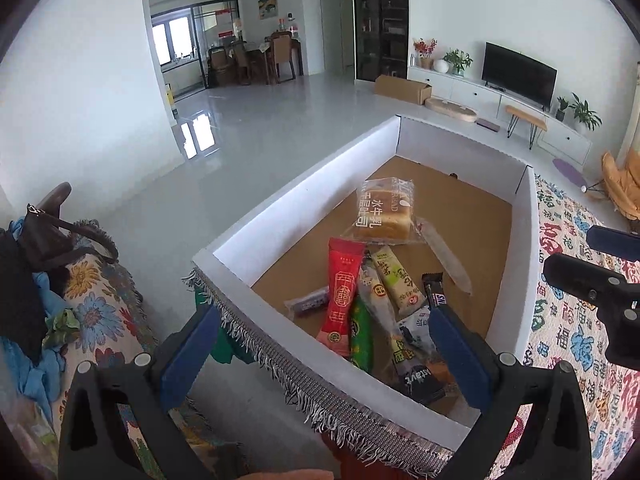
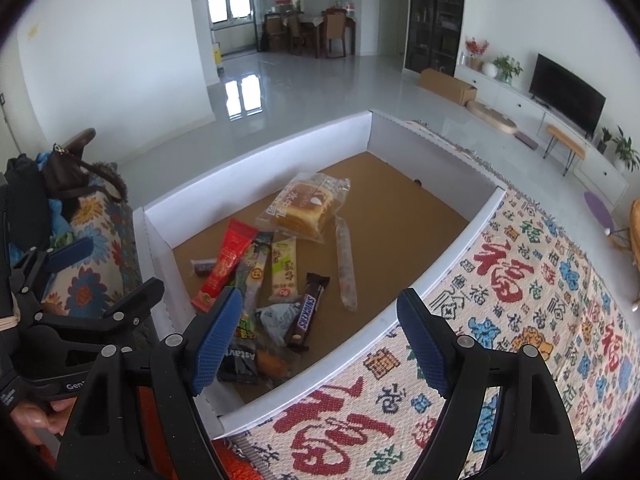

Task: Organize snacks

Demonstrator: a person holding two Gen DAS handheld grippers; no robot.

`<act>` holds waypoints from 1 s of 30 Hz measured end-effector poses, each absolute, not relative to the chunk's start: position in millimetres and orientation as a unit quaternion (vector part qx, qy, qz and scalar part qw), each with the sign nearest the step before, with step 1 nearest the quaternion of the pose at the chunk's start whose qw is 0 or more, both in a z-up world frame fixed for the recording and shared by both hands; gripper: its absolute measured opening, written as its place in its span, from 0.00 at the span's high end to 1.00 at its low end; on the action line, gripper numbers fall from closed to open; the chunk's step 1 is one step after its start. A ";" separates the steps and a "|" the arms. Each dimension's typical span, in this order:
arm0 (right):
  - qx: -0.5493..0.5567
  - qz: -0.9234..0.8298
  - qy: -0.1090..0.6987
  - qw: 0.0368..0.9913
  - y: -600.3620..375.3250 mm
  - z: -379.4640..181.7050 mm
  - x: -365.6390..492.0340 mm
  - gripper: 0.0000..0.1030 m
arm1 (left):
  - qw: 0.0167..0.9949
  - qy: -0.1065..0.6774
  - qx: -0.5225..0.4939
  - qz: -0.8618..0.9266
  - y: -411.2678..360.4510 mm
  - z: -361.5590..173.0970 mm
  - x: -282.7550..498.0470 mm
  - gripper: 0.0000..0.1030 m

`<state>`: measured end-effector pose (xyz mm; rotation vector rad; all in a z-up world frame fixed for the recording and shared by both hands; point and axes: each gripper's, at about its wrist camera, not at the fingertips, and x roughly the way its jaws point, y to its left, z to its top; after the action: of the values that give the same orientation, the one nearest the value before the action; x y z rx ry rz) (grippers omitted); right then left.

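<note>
- Two grippers hover over a white box point(image 2: 256, 160) with a brown cardboard floor; both stand with fingers spread wide and nothing between them.
- The left gripper point(image 1: 320, 344) fills the bottom of the left wrist view, its blue pads straddling the box's near corner and the fringed edge of the cloth there.
- The right gripper point(image 2: 320, 332) sits at the bottom of the right wrist view, its left finger over the snack pile, its right finger over the patterned cloth point(image 2: 520, 300).
- The snacks lie inside the box, toward the lower centre of both views: a wrapped bread loaf point(image 2: 304, 208) furthest up, a red sachet point(image 2: 224, 264) to the left, a pale green-and-white bar point(image 2: 283, 272) beside it, a Snickers bar point(image 2: 308, 308) below right, and a long clear tube point(image 2: 346, 268) to the right.
- A dark Astavita packet point(image 2: 240, 360) lies nearest the frame's bottom, partly behind the right gripper's left finger.
- A television point(image 2: 568, 96) stands at upper right.
</note>
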<state>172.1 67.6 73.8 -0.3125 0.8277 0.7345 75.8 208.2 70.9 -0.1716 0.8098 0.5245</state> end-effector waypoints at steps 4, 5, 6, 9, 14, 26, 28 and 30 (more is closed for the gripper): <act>-0.147 0.337 0.395 0.842 67.4 72.6 175.0 0.20 | 0.881 0.390 -0.070 0.260 207.2 72.2 75.1 0.00; -0.148 0.333 0.396 0.843 66.9 72.2 175.9 0.20 | 0.881 0.390 -0.071 0.258 207.8 72.6 75.0 0.00; -0.147 0.328 0.396 0.845 66.6 71.7 176.9 0.20 | 0.882 0.390 -0.075 0.255 208.4 73.7 74.5 0.00; -0.139 0.319 0.398 0.849 64.9 70.4 180.3 0.20 | 0.883 0.386 -0.086 0.253 210.2 78.6 72.4 0.00; -0.132 0.320 0.400 0.849 66.4 70.1 181.9 0.20 | 0.884 0.389 -0.097 0.240 211.2 82.2 72.6 0.00; -0.142 0.330 0.397 0.845 74.9 74.5 173.0 0.20 | 0.881 0.397 -0.116 0.229 214.6 78.2 74.0 0.00; -0.146 0.329 0.394 0.846 76.2 75.5 171.8 0.20 | 0.882 0.395 -0.114 0.231 215.8 77.6 73.3 0.00; -0.151 0.328 0.393 0.846 77.9 75.6 171.1 0.20 | 0.881 0.394 -0.113 0.235 216.9 76.4 73.0 0.00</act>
<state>171.1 77.9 75.6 -0.3187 0.8281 0.6927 73.0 216.9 76.4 -0.2353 0.8201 0.4900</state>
